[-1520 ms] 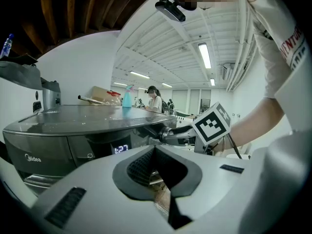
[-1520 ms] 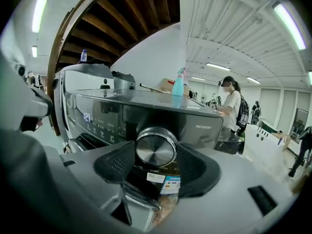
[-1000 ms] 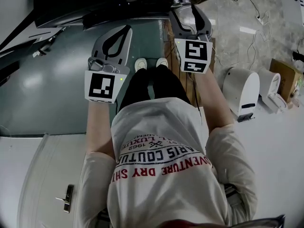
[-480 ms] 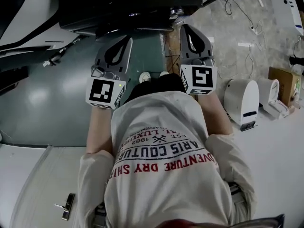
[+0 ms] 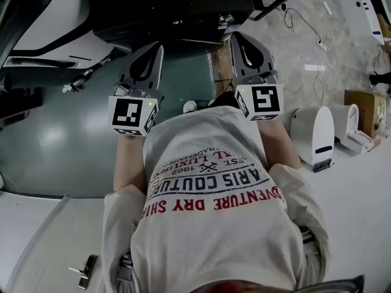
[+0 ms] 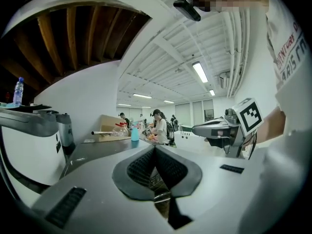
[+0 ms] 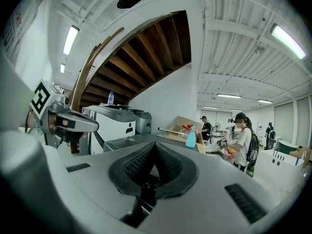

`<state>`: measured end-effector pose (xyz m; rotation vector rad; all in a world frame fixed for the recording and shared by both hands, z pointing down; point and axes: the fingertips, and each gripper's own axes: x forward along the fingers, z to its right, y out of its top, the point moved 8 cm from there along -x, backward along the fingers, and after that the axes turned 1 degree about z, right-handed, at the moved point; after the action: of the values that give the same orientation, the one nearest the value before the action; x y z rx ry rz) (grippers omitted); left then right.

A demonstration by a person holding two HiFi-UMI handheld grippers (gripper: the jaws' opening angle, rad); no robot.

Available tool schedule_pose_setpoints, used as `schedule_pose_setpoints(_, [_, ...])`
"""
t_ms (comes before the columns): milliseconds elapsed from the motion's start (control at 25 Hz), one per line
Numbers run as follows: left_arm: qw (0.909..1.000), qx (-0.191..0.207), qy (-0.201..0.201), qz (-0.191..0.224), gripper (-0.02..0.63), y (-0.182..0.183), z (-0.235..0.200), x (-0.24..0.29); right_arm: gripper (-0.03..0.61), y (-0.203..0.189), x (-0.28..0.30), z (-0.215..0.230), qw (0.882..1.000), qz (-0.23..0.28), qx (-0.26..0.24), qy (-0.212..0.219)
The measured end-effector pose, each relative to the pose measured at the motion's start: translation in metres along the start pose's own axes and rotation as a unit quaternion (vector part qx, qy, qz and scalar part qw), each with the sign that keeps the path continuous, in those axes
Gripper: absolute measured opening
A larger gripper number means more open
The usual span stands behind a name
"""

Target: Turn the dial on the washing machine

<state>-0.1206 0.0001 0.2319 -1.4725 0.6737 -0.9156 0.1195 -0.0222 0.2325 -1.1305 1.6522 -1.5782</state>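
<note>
A white and grey machine (image 7: 115, 123) with a water bottle on top stands ahead and to the left in the right gripper view. It fills the left edge (image 6: 29, 130) of the left gripper view. I cannot make out a dial in any view. My right gripper (image 7: 155, 144) is shut with nothing between its jaws and points into open room. The left gripper (image 6: 155, 147) is also shut and empty. In the head view both are held out in front of the person's chest, left gripper (image 5: 155, 45) and right gripper (image 5: 236, 36), just short of dark machine housing (image 5: 177, 8).
A white floor appliance (image 5: 313, 133) and a cardboard box (image 5: 360, 105) stand at the right, with cables (image 5: 305, 17) on the tiles beyond. People stand at a far table (image 7: 241, 140) with a blue spray bottle (image 7: 191, 137). A door handle (image 5: 82, 272) is at the lower left.
The right gripper's jaws stood open a second ago and are shut now. The person has moved forward, so the dark machine housing fills more of the top of the head view.
</note>
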Motion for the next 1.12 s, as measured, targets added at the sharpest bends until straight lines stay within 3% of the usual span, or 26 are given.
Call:
schedule_pose_setpoints(280, [0.9997, 0.016, 0.020, 0.003, 0.015, 0.002, -0.008, -0.016, 0.028, -0.001, -0.006, -0.007, 1.000, -0.001, 0.017, -0.005])
schedule_pose_setpoints(640, [0.9998, 0.013, 0.017, 0.002, 0.015, 0.004, -0.009, -0.018, 0.028, -0.002, -0.005, -0.011, 1.000, -0.009, 0.024, -0.002])
schedule_pose_setpoints(1120, [0.9995, 0.016, 0.026, -0.001, 0.015, 0.005, -0.013, -0.018, 0.028, -0.002, 0.000, -0.018, 0.999, -0.015, 0.037, 0.024])
